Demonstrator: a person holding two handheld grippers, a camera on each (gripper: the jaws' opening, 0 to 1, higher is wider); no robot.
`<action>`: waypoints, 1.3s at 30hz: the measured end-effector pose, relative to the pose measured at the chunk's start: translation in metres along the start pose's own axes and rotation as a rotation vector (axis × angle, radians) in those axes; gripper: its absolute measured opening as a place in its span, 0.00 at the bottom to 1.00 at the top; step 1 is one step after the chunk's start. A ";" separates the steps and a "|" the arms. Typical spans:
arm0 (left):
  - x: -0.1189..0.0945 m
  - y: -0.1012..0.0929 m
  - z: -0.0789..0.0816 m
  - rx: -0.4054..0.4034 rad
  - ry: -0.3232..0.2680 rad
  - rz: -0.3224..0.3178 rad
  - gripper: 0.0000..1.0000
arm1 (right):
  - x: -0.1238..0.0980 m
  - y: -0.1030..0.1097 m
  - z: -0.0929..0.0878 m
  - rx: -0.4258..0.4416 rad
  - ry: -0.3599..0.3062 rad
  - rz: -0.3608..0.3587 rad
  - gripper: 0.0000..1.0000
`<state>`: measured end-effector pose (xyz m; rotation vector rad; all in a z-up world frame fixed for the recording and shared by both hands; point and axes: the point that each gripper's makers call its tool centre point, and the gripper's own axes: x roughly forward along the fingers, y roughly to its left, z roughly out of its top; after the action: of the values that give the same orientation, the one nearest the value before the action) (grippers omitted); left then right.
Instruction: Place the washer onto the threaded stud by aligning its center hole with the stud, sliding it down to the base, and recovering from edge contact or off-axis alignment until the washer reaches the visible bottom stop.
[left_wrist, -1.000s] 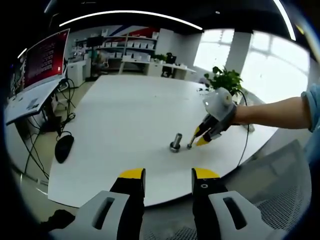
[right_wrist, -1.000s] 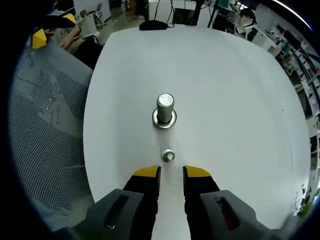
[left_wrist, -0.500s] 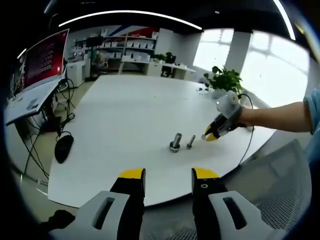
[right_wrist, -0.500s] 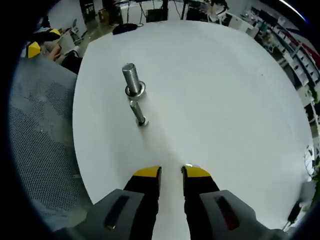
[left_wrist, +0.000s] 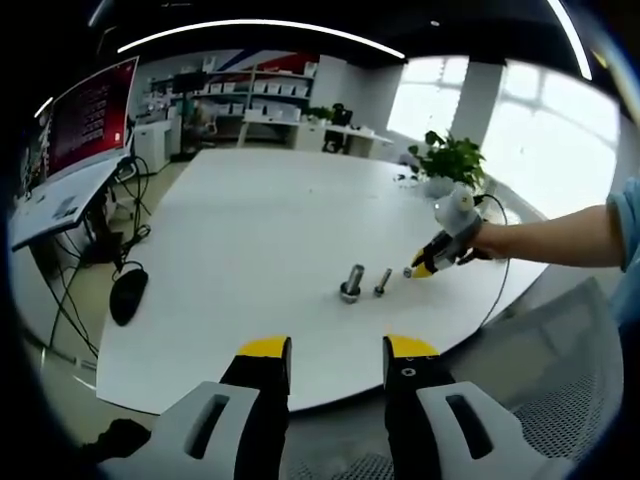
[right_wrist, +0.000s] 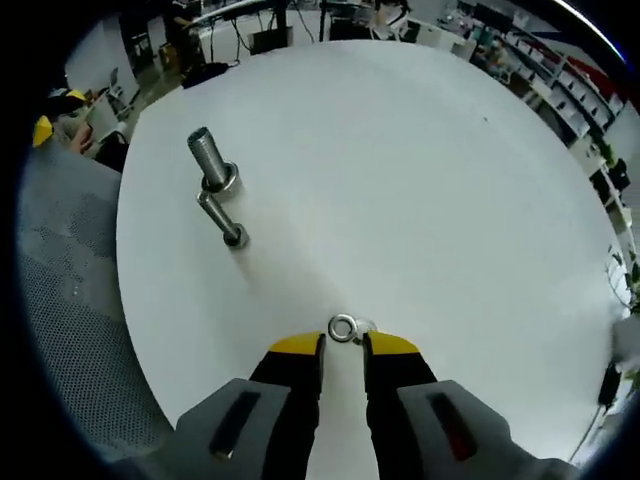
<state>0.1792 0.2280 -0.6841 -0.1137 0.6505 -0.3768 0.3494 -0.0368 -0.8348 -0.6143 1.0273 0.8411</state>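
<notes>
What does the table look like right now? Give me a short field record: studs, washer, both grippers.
large stud: upright on the white table, a ring around its base
small stud: upright beside the large one, apart from it
washer: flat on the table just beyond the right jaws' tips, not on either stud
right gripper: low over the table, jaws narrowly apart, holding nothing
left gripper: held back off the table edge, jaws open, empty

No readable text. Red wall screen (left_wrist: 92, 112) shows rows of print, too blurred to read.
</notes>
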 end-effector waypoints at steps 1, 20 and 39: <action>0.000 0.000 0.000 -0.001 -0.002 -0.001 0.34 | 0.001 0.001 0.000 -0.002 0.003 0.000 0.18; 0.000 0.000 -0.001 0.000 0.007 -0.001 0.33 | 0.006 -0.002 0.001 -0.001 0.010 -0.026 0.15; 0.000 0.000 -0.001 -0.002 0.003 -0.002 0.33 | -0.026 0.019 0.039 0.011 -0.135 0.012 0.14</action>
<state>0.1785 0.2281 -0.6846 -0.1158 0.6537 -0.3782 0.3450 -0.0042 -0.7965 -0.5353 0.9136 0.8753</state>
